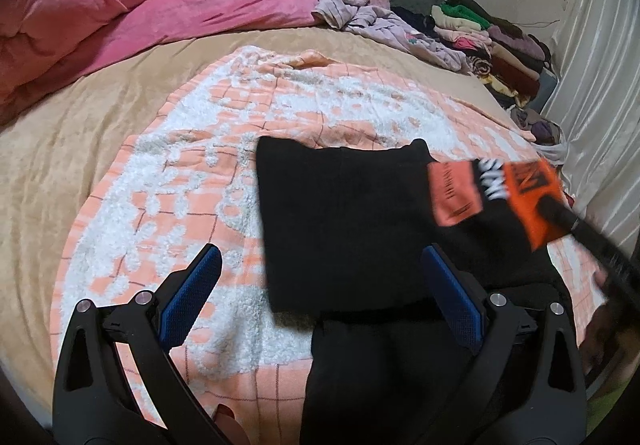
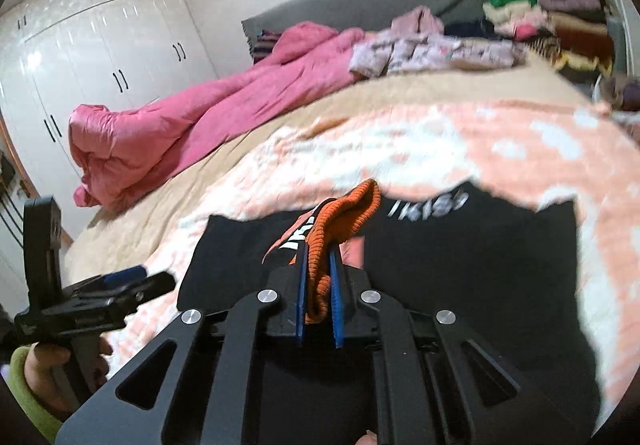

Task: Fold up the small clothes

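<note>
A black garment [image 1: 344, 221] with orange and white-lettered sleeve panels lies on a peach and white blanket [image 1: 200, 165]. My left gripper [image 1: 320, 251] hangs open just above the garment's near part, its blue pads wide apart with nothing pinched. My right gripper [image 2: 319, 247] is shut on the orange ribbed cuff [image 2: 352, 213] of one sleeve, lifted above the black body [image 2: 460, 265]. In the left wrist view that raised orange sleeve [image 1: 532, 189] shows blurred at the right, with the right gripper [image 1: 568, 221] behind it. The left gripper [image 2: 156, 277] appears at the left of the right wrist view, held by a hand.
A crumpled pink duvet [image 1: 120, 17] lies at the far left of the bed. Loose lilac clothes [image 1: 376, 17] and a stack of folded clothes [image 1: 496, 45] sit at the far right by a white curtain [image 1: 592, 65]. White wardrobes [image 2: 100, 57] stand beyond the bed.
</note>
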`<move>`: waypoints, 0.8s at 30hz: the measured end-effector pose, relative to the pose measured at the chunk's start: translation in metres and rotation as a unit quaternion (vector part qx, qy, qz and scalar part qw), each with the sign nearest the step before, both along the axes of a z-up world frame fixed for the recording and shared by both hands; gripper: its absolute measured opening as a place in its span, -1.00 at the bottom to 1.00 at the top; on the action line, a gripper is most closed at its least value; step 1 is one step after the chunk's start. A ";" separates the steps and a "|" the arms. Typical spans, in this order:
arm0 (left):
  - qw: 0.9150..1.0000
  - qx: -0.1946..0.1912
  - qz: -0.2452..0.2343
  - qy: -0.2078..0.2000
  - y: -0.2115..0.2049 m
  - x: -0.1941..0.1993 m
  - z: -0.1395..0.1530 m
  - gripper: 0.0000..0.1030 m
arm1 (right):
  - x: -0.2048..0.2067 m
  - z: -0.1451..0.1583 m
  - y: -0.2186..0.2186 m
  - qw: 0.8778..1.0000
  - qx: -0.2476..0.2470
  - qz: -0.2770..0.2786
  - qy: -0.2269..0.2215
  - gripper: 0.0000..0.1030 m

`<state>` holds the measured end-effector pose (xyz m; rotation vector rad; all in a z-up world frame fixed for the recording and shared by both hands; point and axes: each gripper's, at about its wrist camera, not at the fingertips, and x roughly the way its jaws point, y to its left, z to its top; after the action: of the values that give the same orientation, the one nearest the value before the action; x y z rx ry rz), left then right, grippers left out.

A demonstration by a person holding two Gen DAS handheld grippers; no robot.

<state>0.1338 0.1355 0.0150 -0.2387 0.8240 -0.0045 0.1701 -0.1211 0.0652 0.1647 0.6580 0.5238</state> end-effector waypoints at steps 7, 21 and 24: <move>1.000 0.002 0.001 0.000 -0.004 0.001 0.000 0.81 | 0.008 0.022 -0.037 0.998 -0.032 -0.037 -0.041 -0.83; 0.999 0.018 -0.023 0.012 -0.026 0.016 -0.006 0.81 | 0.004 -0.015 -0.092 0.994 -0.053 -0.092 -0.007 -0.83; 0.999 0.026 -0.030 0.015 -0.034 0.019 -0.008 0.81 | 0.001 -0.020 -0.095 0.994 -0.057 -0.096 -0.002 -0.83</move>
<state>0.1529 0.1011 0.0072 -0.1654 0.8595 -0.0357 0.1714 -0.2163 0.0447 0.1180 0.6590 0.3006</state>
